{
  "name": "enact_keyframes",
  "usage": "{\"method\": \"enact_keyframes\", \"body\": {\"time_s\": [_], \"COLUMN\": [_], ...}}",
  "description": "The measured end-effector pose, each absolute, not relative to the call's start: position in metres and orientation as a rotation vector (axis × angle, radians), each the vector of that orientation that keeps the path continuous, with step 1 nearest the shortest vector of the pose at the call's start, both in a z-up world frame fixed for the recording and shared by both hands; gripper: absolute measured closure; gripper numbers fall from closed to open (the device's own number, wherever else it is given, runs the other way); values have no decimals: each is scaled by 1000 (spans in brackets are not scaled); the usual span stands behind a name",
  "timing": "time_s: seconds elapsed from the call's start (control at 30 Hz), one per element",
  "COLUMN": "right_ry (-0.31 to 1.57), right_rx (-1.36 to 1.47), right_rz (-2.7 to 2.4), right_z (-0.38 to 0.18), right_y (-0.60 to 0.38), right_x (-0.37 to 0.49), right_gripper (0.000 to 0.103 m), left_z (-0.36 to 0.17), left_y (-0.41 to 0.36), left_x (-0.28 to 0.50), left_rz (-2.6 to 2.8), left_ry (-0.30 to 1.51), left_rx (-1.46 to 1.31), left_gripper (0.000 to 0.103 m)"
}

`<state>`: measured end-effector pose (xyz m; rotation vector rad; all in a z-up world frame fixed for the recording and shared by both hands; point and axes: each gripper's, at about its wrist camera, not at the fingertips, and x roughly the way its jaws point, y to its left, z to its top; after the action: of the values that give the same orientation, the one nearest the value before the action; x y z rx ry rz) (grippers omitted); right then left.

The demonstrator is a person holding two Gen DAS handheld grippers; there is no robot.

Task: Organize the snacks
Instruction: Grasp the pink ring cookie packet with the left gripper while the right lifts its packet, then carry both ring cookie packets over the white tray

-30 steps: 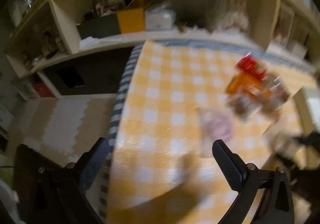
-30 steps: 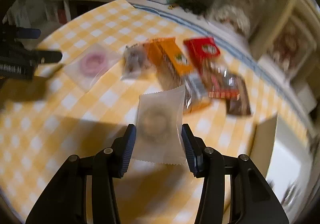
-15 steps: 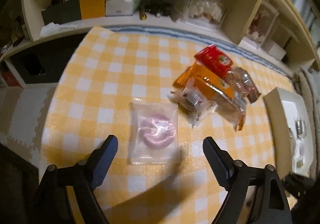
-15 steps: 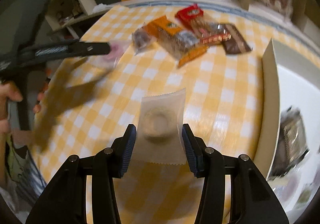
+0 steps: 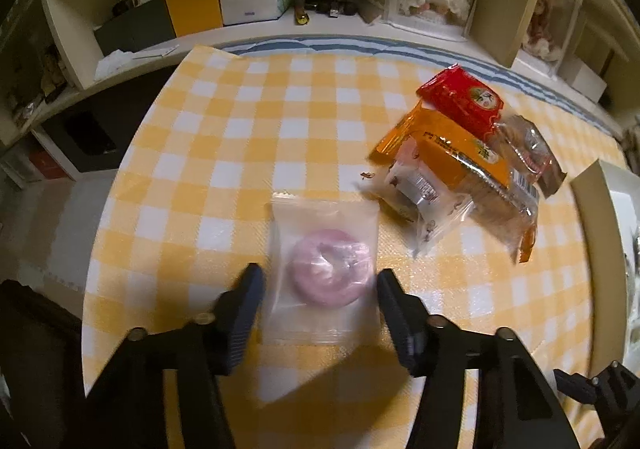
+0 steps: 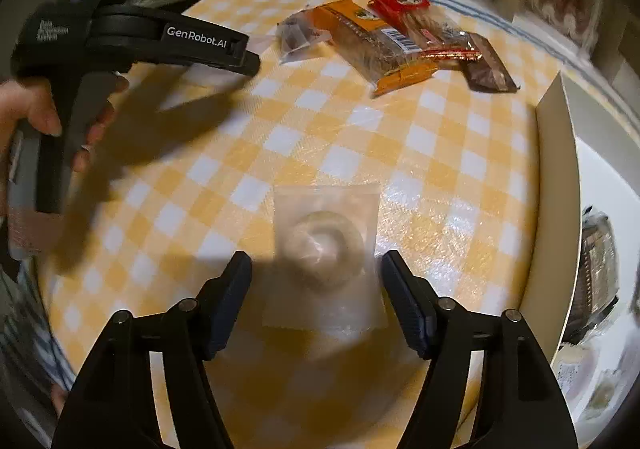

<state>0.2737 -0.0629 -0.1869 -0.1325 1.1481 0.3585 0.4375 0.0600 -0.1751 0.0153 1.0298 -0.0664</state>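
Observation:
A pink doughnut in a clear bag (image 5: 326,269) lies flat on the yellow checked tablecloth (image 5: 240,129). My left gripper (image 5: 318,285) straddles it with its jaws closing; the fingers stand at the bag's side edges without visibly squeezing it. A pale doughnut in a clear bag (image 6: 324,245), blurred, sits between the fingers of my right gripper (image 6: 316,265). Those jaws are opening and have come off the bag. In the right wrist view, a hand (image 6: 40,109) holds the left gripper (image 6: 244,57) at the upper left.
A pile of snacks lies at the back right: an orange pack (image 5: 460,161), a red pack (image 5: 460,101), a small clear pack (image 5: 424,201) and a brown pack (image 6: 488,69). A white box (image 6: 556,189) on the right holds several wrapped snacks (image 6: 596,261). Shelves (image 5: 200,9) stand behind.
My left gripper swung in over the pink doughnut bag and its jaws narrowed around it. My right gripper's jaws spread away from the pale doughnut bag they were pinching.

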Motion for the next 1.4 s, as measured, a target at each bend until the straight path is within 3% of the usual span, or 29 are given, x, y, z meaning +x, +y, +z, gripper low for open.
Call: {"method": "enact_keyframes", "body": {"time_s": [0.1, 0.3, 1.4], "right_ry": [1137, 1130, 861], "right_rx": [-141, -135, 30], "right_rz": [357, 359, 275], "right_z": [-186, -184, -53], "right_y": [-64, -72, -154], "right_x": [275, 271, 269], "right_gripper": [52, 56, 57], "left_z": [-174, -164, -33], "left_y": [63, 79, 55], "left_x": [437, 429, 310], "left_rz": [-80, -100, -182], "left_ry": [1030, 1015, 779], "left_rx": [-3, -114, -158], "left_gripper": [51, 54, 55]}}
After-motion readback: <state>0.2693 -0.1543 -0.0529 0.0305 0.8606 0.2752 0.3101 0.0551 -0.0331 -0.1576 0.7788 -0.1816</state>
